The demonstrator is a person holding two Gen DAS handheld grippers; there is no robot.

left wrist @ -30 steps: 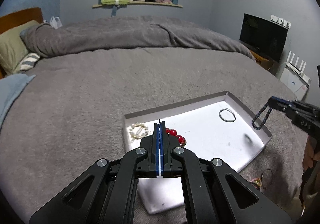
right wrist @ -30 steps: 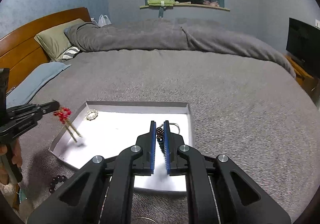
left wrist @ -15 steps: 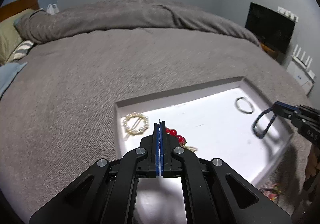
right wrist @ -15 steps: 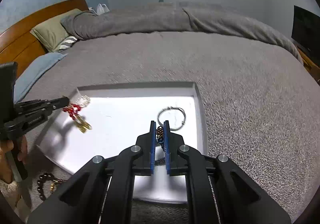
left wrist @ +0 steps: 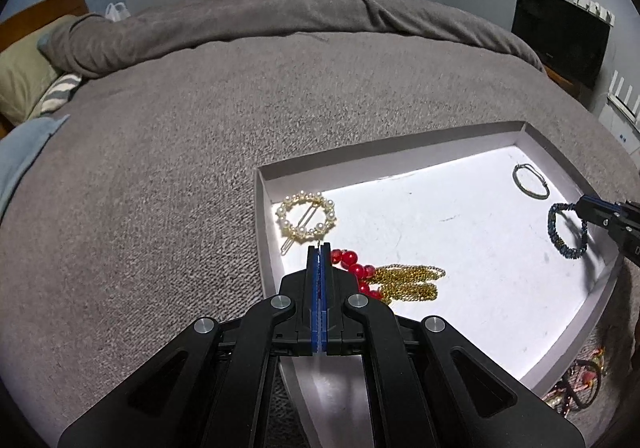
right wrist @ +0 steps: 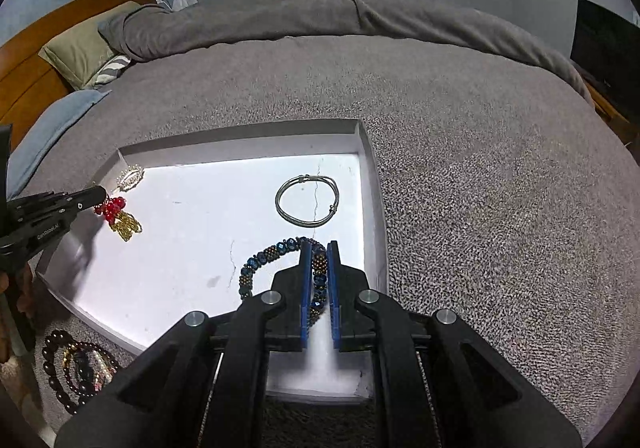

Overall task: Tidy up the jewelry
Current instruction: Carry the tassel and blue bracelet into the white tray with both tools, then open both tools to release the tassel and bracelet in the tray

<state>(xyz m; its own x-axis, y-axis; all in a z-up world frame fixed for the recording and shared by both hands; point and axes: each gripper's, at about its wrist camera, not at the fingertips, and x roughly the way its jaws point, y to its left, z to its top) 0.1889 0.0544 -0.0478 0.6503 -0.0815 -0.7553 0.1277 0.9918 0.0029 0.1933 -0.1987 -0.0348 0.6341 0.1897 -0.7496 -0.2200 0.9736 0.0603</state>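
Your left gripper (left wrist: 319, 248) is clenched on the red bead and gold chain piece (left wrist: 384, 280), which lies draped on the floor of the white tray (left wrist: 400, 156) near its left wall, just in front of the pearl hair clip (left wrist: 306, 217). Your right gripper (right wrist: 319, 248) is clamped on the blue beaded bracelet (right wrist: 264, 256), whose loop hangs low over the tray near its right wall, in front of the silver bangle (right wrist: 307, 200); whether it rests on the tray floor you cannot tell.

The risk is in the release. If you let go of the chain piece with a sideways drag, its loose gold strands will likely bunch up or snag the pearl clip close by. If your right fingers (right wrist: 306, 288) release while tilted toward the wall, the bracelet could roll against the rim or land on the bangle. The tray sits on a soft bed blanket (left wrist: 160, 168), so pressing down could tip it.

The chain piece's long axis runs from your fingertips toward the tray's middle, red beads nearest you, gold strands trailing right. The bracelet's loop stretches leftward from your fingers
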